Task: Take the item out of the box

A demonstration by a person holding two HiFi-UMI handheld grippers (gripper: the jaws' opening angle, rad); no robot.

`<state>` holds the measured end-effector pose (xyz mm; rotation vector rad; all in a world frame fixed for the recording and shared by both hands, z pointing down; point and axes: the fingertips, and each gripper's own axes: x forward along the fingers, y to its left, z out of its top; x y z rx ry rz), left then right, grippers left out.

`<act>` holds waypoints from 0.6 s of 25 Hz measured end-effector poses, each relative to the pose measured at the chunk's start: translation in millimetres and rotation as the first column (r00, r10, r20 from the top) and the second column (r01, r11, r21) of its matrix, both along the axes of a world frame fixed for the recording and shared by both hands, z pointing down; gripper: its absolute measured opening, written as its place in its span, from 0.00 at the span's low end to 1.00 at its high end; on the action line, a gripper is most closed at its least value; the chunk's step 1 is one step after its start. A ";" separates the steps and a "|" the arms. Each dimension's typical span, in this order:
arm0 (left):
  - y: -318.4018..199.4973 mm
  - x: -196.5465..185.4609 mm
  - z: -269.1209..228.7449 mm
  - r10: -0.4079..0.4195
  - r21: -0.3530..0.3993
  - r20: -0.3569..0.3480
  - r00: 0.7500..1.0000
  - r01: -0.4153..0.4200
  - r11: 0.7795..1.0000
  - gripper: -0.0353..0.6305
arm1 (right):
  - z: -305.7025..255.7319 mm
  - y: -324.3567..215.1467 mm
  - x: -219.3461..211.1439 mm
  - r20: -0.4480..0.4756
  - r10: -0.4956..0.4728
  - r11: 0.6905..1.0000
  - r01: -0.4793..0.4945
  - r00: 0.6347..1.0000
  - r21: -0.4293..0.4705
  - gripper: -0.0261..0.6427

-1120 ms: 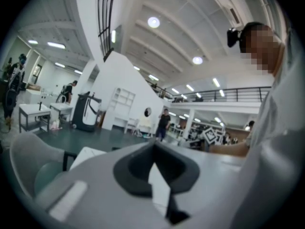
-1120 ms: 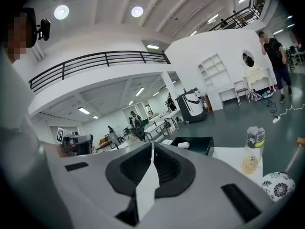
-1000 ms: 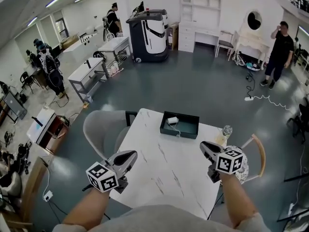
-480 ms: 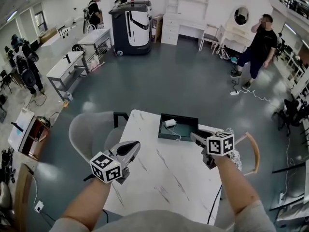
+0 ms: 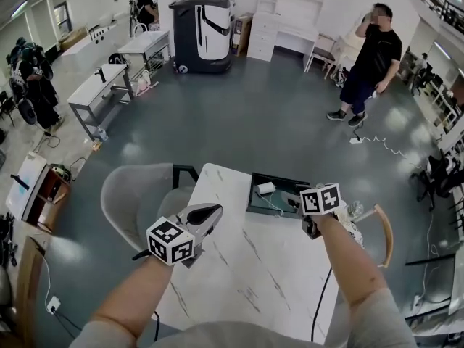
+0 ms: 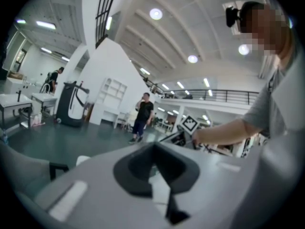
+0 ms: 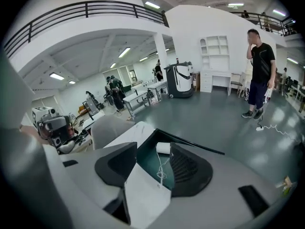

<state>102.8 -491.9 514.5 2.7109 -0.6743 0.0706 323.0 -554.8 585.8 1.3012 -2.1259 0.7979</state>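
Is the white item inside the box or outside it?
Inside: the white item lies on the floor of the dark box.

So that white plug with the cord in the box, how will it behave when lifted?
The white plug looks small and rigid, so probably light and easy to pinch. Its thin cord lies in loose loops, so it will likely dangle and drag along the box floor.

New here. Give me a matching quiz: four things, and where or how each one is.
1 white item
2 right gripper
3 left gripper
4 grey chair

A beside the table's left edge
B jaws apart, at the box
C jaws together, over the table
D inside the box

Pairs: 1-D, 2-B, 3-C, 4-A. The right jaws have just been opening, nothing between them.
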 end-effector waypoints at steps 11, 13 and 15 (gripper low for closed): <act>-28.4 11.6 25.4 0.033 -0.001 0.020 0.999 -0.033 0.999 0.06 | 60.0 -43.6 -17.5 -0.065 -0.017 0.992 0.008 0.998 -0.127 0.40; -31.2 13.7 30.0 0.040 -0.003 0.020 0.999 -0.040 0.999 0.06 | 69.7 -48.5 -19.8 -0.076 -0.020 0.989 0.009 0.997 -0.146 0.42; -34.6 15.2 34.3 0.043 -0.007 0.019 0.999 -0.043 0.999 0.06 | 78.4 -53.2 -21.8 -0.087 -0.025 0.987 0.011 0.996 -0.162 0.43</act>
